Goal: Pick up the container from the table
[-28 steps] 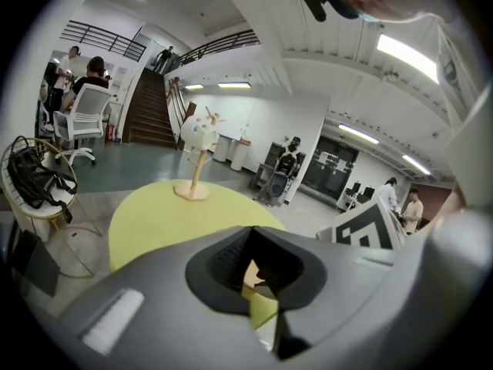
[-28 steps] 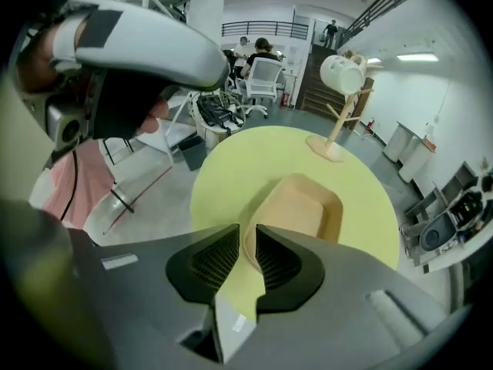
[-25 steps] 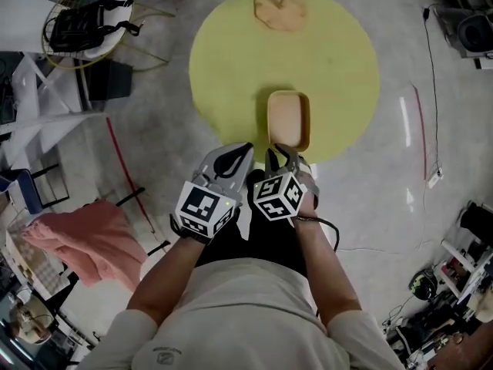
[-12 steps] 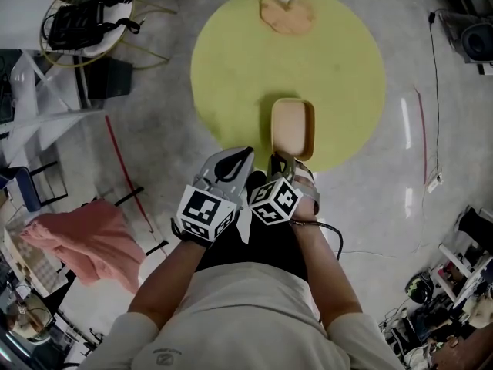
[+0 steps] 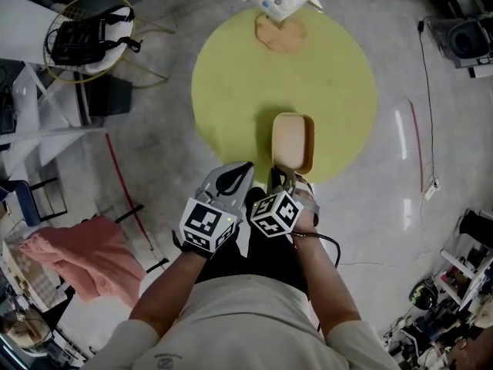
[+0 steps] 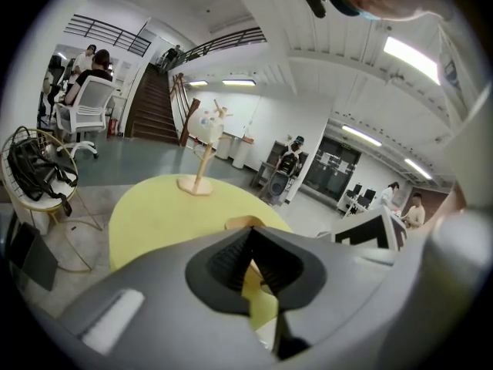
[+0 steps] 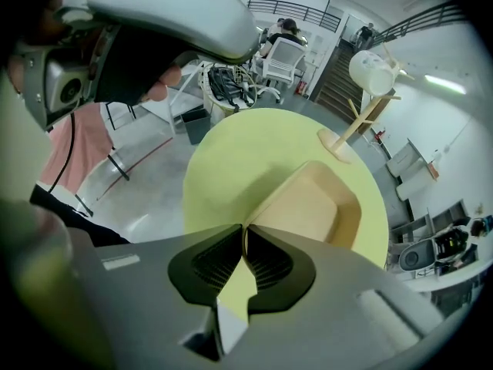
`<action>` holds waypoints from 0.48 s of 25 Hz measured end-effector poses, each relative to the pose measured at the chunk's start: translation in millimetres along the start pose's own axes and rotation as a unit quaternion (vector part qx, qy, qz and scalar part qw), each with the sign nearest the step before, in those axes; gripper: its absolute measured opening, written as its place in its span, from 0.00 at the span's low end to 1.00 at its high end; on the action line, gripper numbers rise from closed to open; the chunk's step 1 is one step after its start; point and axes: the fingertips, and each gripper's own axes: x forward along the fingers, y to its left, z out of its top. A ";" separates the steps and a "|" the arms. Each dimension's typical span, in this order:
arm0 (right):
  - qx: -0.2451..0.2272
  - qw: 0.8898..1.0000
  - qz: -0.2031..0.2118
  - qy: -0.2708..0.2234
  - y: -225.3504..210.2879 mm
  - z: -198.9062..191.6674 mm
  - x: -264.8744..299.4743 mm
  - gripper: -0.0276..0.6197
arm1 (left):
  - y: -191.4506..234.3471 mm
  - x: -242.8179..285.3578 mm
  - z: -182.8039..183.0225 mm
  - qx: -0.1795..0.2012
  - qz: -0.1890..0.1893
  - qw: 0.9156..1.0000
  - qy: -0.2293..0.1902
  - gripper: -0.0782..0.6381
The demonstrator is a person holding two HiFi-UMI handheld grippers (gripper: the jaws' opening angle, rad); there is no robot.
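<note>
The tan container (image 5: 293, 139) sits at the near edge of the round yellow bench (image 5: 231, 75), its near rim seemingly pinched between the jaws of the right gripper (image 5: 279, 174), ready for lifting, while the left gripper (image 5: 240, 169) idles beside it, jaws pressed together and empty.

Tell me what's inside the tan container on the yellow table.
The tan container shows only a bare, smooth floor with nothing on it. The right gripper covers its near end, so that part cannot be checked.
</note>
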 end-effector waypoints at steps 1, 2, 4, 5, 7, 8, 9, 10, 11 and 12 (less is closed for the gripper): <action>0.003 1.000 -0.002 -0.001 -0.4 0.4 -4.4 0.09 | -2.6 -1.7 1.1 0.002 -0.003 1.000 -0.001 0.12; 0.006 1.000 -0.005 -0.004 -0.7 1.2 -9.4 0.09 | -5.5 -3.6 2.3 0.005 -0.005 1.000 -0.002 0.12; 0.015 1.000 -0.010 -0.009 -1.2 3.7 -20.2 0.09 | -11.1 -7.9 5.0 0.009 -0.011 1.000 -0.004 0.12; 0.020 1.000 -0.011 -0.011 -1.4 4.8 -25.6 0.09 | -13.9 -10.2 6.4 0.012 -0.014 1.000 -0.005 0.12; 0.030 0.999 -0.015 -0.015 -1.6 6.5 -36.5 0.09 | -19.7 -15.0 8.9 0.018 -0.019 1.000 -0.006 0.12; 0.035 0.999 -0.018 -0.018 -1.6 7.0 -42.3 0.10 | -23.1 -17.7 10.2 0.021 -0.022 1.000 -0.006 0.12; 0.039 0.999 -0.020 -0.020 -1.3 7.4 -48.3 0.09 | -26.8 -20.6 11.5 0.024 -0.025 0.999 -0.007 0.12; 0.044 0.999 -0.023 -0.023 -0.9 7.9 -54.7 0.09 | -30.8 -23.6 12.9 0.026 -0.027 0.999 -0.008 0.12; 0.047 0.998 -0.026 -0.025 -0.3 8.3 -61.2 0.09 | -34.8 -26.7 14.4 0.028 -0.030 0.999 -0.009 0.12; 0.050 0.998 -0.028 -0.027 0.3 8.8 -67.8 0.09 | -38.9 -29.7 15.7 0.029 -0.033 0.999 -0.009 0.12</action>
